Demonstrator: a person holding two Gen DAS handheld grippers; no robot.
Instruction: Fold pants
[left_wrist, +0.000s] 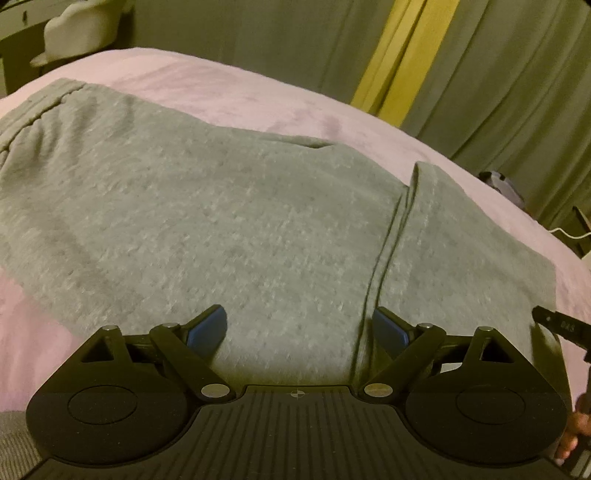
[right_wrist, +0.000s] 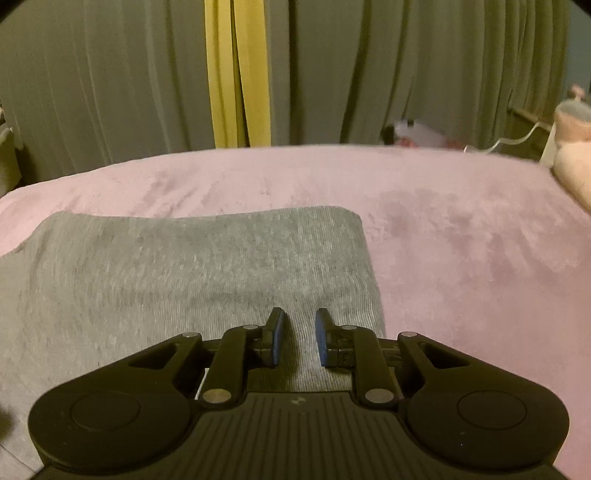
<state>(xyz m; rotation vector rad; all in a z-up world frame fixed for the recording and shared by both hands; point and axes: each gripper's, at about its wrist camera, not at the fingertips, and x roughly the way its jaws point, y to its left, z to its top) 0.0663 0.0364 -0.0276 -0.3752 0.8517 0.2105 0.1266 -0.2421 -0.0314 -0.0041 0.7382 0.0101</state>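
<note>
Grey sweatpants (left_wrist: 221, 221) lie flat on a pink bed cover (left_wrist: 258, 96), with the elastic waistband at the far left and a folded hem (left_wrist: 424, 206) toward the right. My left gripper (left_wrist: 299, 325) is wide open just above the near edge of the pants, holding nothing. In the right wrist view the ribbed grey end of the pants (right_wrist: 184, 266) lies ahead and to the left. My right gripper (right_wrist: 299, 325) hovers over its right near corner, jaws partly open with a narrow gap, and nothing is between them.
The pink bed cover (right_wrist: 461, 240) spreads wide to the right of the pants. Grey curtains with a yellow strip (right_wrist: 236, 74) hang behind the bed. A pale pillow (right_wrist: 572, 177) sits at the far right, and a white cable (right_wrist: 517, 140) runs nearby.
</note>
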